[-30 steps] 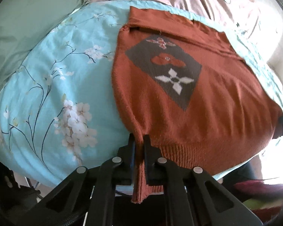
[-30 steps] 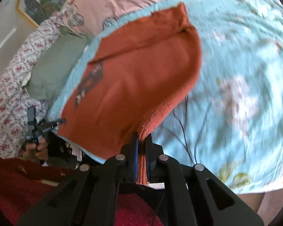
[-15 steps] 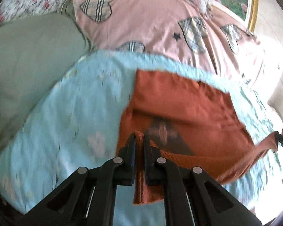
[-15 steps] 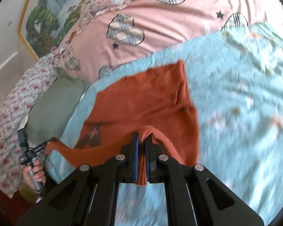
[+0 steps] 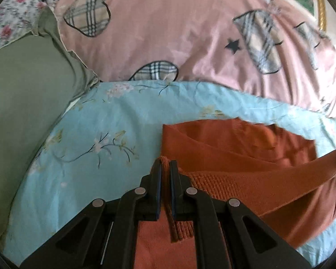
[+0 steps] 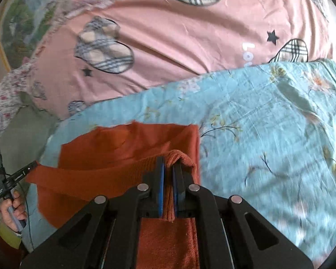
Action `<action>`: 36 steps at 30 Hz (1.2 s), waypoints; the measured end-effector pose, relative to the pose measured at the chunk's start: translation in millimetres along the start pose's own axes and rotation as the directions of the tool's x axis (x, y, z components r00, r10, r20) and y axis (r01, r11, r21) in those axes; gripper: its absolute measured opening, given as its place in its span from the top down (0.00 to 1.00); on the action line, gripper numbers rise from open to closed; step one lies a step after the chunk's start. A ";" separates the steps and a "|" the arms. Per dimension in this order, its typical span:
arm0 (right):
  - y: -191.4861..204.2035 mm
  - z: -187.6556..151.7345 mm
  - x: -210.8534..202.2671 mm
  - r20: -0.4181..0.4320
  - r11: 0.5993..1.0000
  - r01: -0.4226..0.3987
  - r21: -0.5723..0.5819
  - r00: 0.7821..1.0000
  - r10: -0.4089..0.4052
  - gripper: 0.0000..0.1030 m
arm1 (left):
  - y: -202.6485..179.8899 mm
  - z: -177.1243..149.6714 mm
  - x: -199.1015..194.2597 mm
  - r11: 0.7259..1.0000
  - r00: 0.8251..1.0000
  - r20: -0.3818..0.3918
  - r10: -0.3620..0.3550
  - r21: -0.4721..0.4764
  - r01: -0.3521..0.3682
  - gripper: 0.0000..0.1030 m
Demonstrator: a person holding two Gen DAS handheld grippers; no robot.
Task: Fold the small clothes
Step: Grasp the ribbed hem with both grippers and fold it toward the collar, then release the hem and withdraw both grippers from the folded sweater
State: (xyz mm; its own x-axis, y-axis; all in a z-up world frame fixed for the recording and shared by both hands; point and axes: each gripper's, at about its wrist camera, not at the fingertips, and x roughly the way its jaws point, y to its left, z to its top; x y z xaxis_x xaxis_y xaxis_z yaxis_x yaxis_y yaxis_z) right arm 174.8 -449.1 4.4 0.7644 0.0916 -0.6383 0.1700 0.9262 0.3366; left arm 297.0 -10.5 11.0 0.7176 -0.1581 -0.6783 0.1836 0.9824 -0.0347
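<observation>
The bed (image 5: 212, 44) is covered by a blue floral sheet (image 5: 114, 121), on which a rust sweater (image 5: 246, 148) is spread; its ribbed hem is held raised, pinched by the left hand-held gripper (image 5: 165, 174) and the right hand-held gripper (image 6: 169, 174).

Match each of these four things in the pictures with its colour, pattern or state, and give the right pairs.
Things:
1. knitted sweater
2. pink cover
3. light blue sheet
4. left claw

Descriptions:
A. plaid hearts and black stars
B. shut on a ribbed hem
C. rust orange
D. printed flowering branches

Pairs: 1-C, 2-A, 3-D, 4-B
</observation>
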 end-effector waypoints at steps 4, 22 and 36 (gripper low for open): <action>-7.1 6.5 42.2 -0.040 0.999 0.032 0.012 0.999 -0.032 0.93 | 0.7 6.6 49.7 0.999 0.999 -0.045 0.031 -0.008 -0.032 0.95; 59.5 -59.1 22.3 -0.222 0.952 -0.174 -0.252 0.968 0.118 0.67 | -69.9 -94.9 -8.2 0.936 0.992 -0.126 -0.002 0.349 0.046 0.61; 58.2 -4.0 109.1 -0.170 0.903 0.054 -0.427 0.975 -0.139 0.68 | -94.6 -18.7 84.4 0.879 0.976 -0.051 0.210 0.447 -0.166 0.45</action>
State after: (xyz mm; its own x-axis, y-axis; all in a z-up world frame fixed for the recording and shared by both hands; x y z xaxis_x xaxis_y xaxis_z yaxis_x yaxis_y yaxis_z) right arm 265.7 -383.7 -48.4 0.6160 0.0226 -0.7874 -0.0707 0.9971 -0.0267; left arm 327.7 -114.9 -56.7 0.7051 0.0571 -0.7068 0.3424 0.8454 0.4100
